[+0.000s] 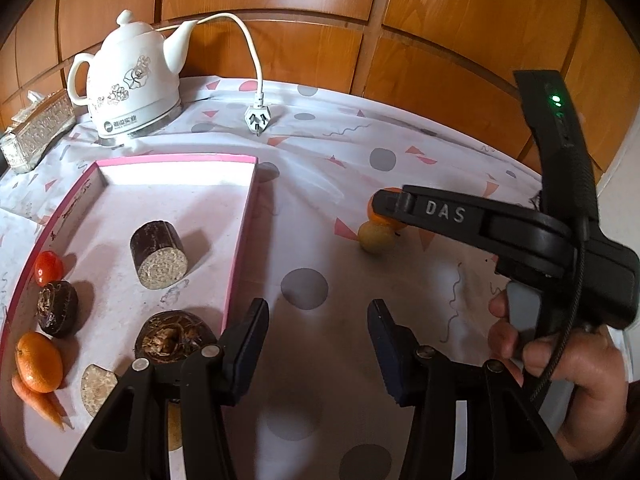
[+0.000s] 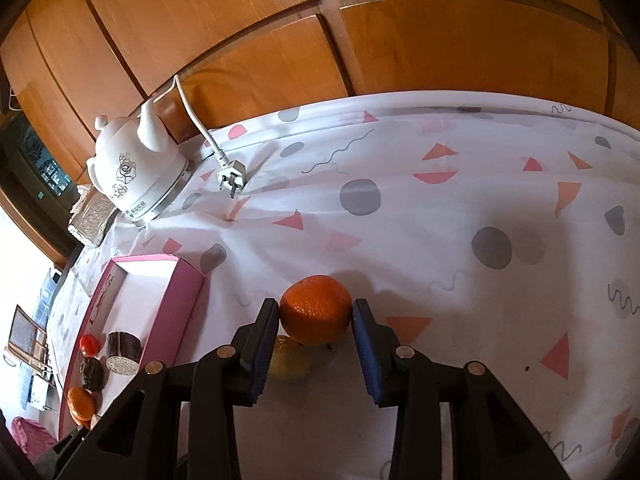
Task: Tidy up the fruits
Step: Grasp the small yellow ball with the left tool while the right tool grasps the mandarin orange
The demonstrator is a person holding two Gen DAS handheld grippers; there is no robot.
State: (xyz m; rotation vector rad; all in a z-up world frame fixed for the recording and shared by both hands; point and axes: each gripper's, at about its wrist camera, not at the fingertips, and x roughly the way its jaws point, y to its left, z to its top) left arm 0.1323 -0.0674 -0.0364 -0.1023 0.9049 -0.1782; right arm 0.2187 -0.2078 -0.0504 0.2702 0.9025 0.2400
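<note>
While the orange (image 2: 315, 309) is framed by the open right tool (image 2: 314, 309), nothing is held; squeezing is needed next. The left tool (image 1: 318, 322) is held open, empty.

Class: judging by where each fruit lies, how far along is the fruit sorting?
Done: several items, including an orange and a small red fruit, already lie in the pink box. In hand: the right gripper straddles the loose orange, jaws not visibly clamped. Left: that orange and the yellow fruit beside it remain on the tablecloth.
</note>
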